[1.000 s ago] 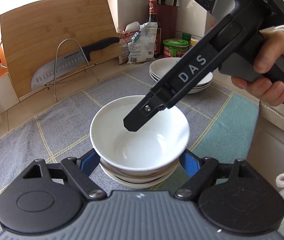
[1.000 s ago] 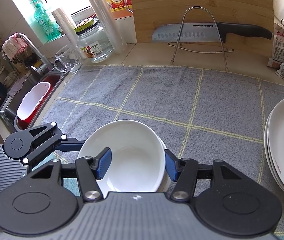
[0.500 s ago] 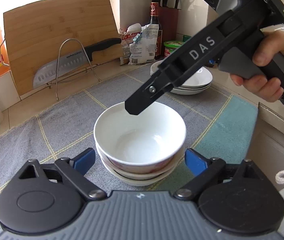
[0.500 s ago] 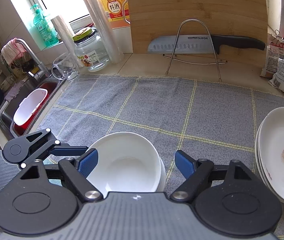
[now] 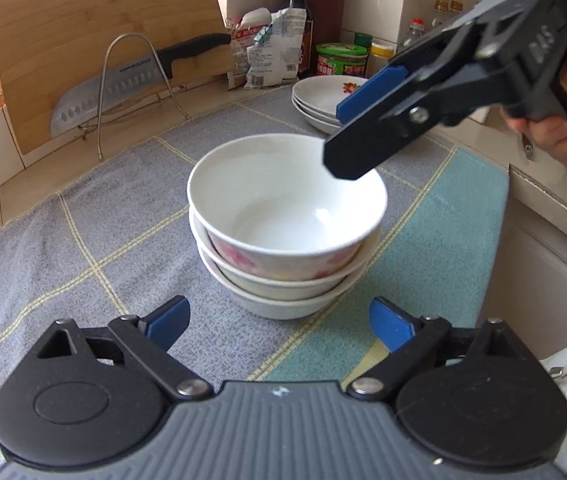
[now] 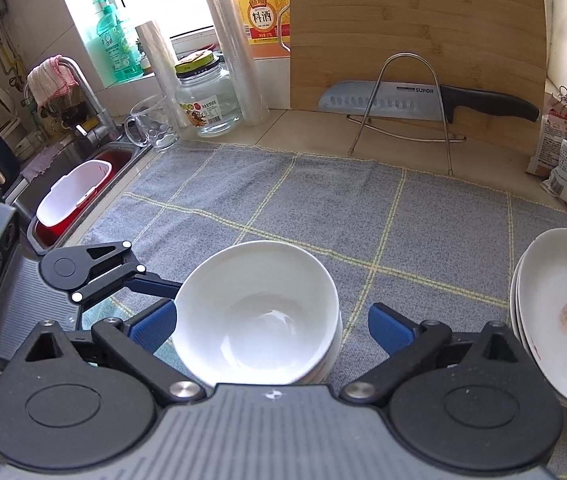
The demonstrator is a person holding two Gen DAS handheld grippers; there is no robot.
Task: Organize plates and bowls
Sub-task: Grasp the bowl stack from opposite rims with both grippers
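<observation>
A stack of three white bowls with pink flower print stands on the grey checked cloth; it also shows in the right wrist view. My left gripper is open and empty, just in front of the stack. My right gripper is open and empty, its jaws wide to either side of the top bowl, above it; it shows in the left wrist view over the far right rim. A stack of white plates lies to the right, also seen in the left wrist view.
A bamboo cutting board leans on the wall behind a wire rack holding a cleaver. Jar, glass mug and bottles stand at the back left by the sink. Food bags and jars stand behind the plates.
Both grippers have opened wider and drawn back from the top bowl, which now rests free on the stack. The right gripper has lifted and moved right.
</observation>
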